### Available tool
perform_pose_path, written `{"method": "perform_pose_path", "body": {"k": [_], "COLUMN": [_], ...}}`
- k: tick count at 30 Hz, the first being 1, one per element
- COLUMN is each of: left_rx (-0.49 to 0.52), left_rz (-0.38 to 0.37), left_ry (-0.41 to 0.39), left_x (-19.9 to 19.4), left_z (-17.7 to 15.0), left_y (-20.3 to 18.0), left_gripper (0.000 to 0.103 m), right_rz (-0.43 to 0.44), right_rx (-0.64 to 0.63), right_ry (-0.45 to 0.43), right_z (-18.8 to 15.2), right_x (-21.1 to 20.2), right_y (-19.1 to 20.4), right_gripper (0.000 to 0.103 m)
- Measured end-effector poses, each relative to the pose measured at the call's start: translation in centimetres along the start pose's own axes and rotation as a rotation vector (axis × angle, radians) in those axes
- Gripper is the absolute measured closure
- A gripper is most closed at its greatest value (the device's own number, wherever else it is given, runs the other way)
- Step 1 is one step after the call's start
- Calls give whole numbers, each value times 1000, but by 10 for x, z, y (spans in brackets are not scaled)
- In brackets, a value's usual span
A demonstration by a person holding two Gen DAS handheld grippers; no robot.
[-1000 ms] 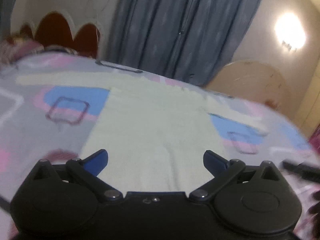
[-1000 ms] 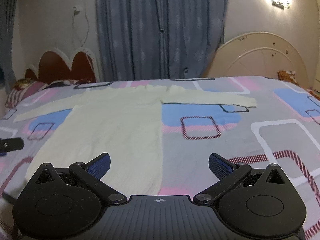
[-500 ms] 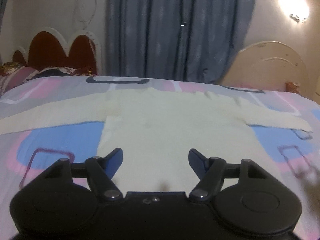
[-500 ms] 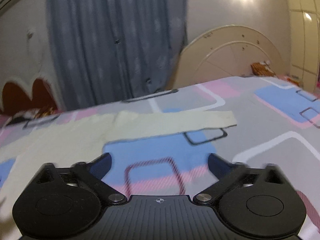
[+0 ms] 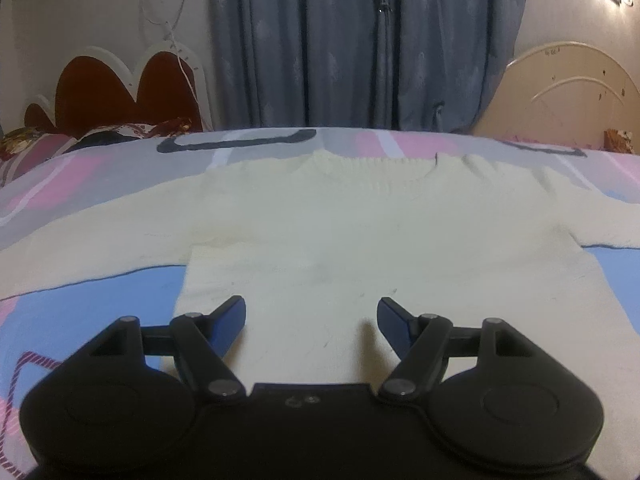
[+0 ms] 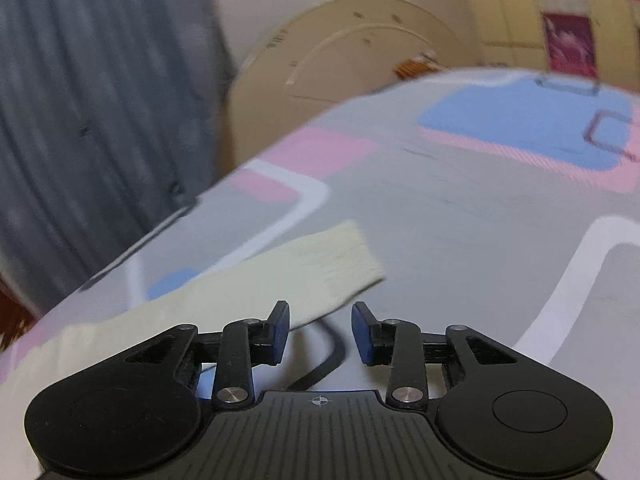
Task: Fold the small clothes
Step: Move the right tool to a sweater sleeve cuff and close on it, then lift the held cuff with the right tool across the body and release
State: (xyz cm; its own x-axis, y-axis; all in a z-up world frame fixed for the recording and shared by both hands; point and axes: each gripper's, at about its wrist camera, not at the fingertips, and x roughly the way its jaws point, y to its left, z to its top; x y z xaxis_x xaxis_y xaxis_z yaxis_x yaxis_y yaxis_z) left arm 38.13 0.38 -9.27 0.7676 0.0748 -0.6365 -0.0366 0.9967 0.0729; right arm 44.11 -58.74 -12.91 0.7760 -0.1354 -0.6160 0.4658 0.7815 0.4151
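Cream sweater [image 5: 320, 232] lies flat on the bed [image 6: 460, 208], nothing folded yet. Right tongs [image 6: 320, 330] sit half-apart at the sleeve [image 6: 320, 264] cuff, left tongs [image 5: 311, 320] wide apart over the body, both empty. Next I'd guess: pinch the cuff, swing it inward.

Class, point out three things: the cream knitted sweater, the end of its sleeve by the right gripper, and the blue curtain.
Cream knitted sweater [image 5: 320, 232]: left wrist view, middle of its chest.
Sleeve end [image 6: 340, 258]: right wrist view, ribbed cuff.
Blue curtain [image 5: 360, 40]: left wrist view, central folds.
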Motion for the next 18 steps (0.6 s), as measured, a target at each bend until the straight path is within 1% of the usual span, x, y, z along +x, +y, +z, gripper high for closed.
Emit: {"method": "perform_pose_path", "body": {"k": [2, 4, 5, 6, 8, 10, 12, 13, 15, 16, 18], "left_rx": [3, 14, 19, 23, 28, 32, 45, 52, 57, 66, 87], "left_rz": [-3, -6, -7, -8, -11, -16, -25, -27, -35, -39, -35], "left_ry": [9, 19, 22, 23, 17, 13, 28, 41, 44, 40, 30], "left_x": [7, 14, 18, 21, 25, 29, 36, 39, 41, 40, 39], "left_z": [2, 3, 4, 7, 9, 12, 13, 12, 13, 13, 14], "left_y": [-3, -7, -9, -11, -15, -17, -19, -19, -19, -18, -15], "left_gripper": [31, 31, 31, 31, 30, 28, 26, 27, 27, 27, 27], "right_rz": [23, 46, 50, 52, 45, 60, 54, 15, -13, -18, -19], "right_rx": [47, 54, 36, 6, -61, -132, -198, -191, -143, -169, -220], "right_ry": [17, 19, 24, 40, 38, -25, -107, -80, 18, 24, 7], "right_z": [4, 10, 12, 15, 19, 25, 29, 31, 30, 26, 22], "right_x": [7, 11, 12, 15, 14, 2, -8, 0, 17, 17, 9], "right_y": [-11, -15, -13, -10, -3, 6, 10, 4, -9, -8, -1], "right_gripper": [68, 68, 78, 102, 102, 102, 102, 102, 102, 102, 102]}}
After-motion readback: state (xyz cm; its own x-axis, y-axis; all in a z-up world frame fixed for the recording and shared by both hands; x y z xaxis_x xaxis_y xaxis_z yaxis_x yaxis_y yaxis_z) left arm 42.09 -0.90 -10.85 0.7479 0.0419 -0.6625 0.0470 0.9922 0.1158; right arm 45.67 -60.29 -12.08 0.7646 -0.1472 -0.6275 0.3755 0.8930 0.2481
